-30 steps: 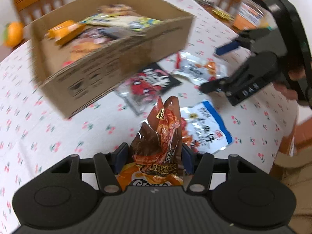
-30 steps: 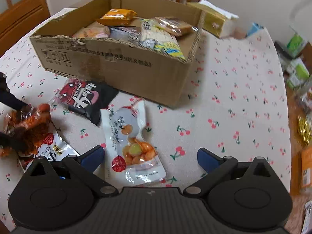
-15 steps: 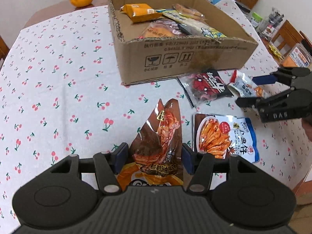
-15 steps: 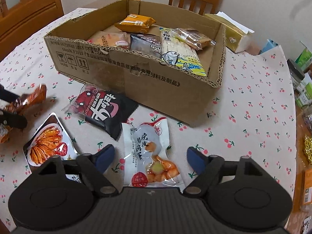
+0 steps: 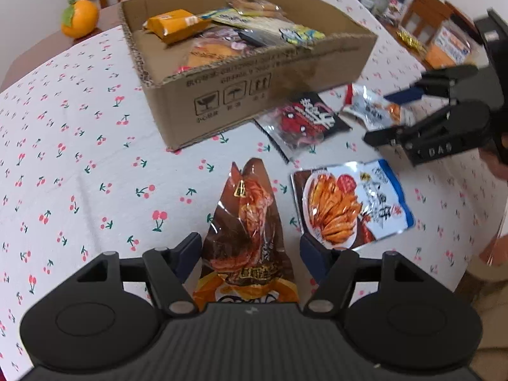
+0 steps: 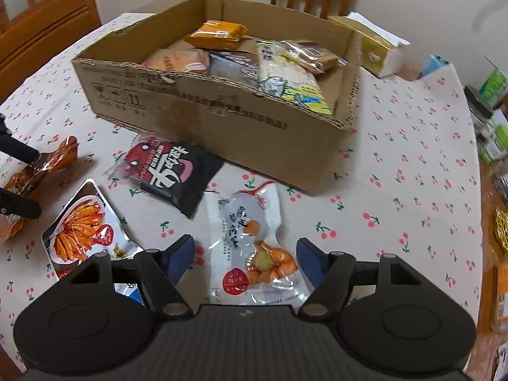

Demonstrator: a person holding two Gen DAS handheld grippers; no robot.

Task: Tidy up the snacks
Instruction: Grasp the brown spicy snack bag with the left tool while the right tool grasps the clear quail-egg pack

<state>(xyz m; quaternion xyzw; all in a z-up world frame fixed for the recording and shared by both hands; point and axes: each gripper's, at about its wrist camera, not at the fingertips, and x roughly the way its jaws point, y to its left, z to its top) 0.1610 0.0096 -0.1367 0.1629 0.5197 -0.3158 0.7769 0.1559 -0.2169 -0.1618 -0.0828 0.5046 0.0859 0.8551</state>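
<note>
Having just spread, left hand-held gripper flanking brown snack pouch on table, not pinching; right hand-held gripper closing around white pouch, ungripped, cardboard box at 12 o'clock.

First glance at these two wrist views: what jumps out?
The open brown cardboard box piled with snack packets, mid-table on the cherry-print tablecloth. In front of it lie loose packets; a glossy brown-orange pouch sits between the left gripper jaws, a clear white pouch between the right gripper jaws.
</note>
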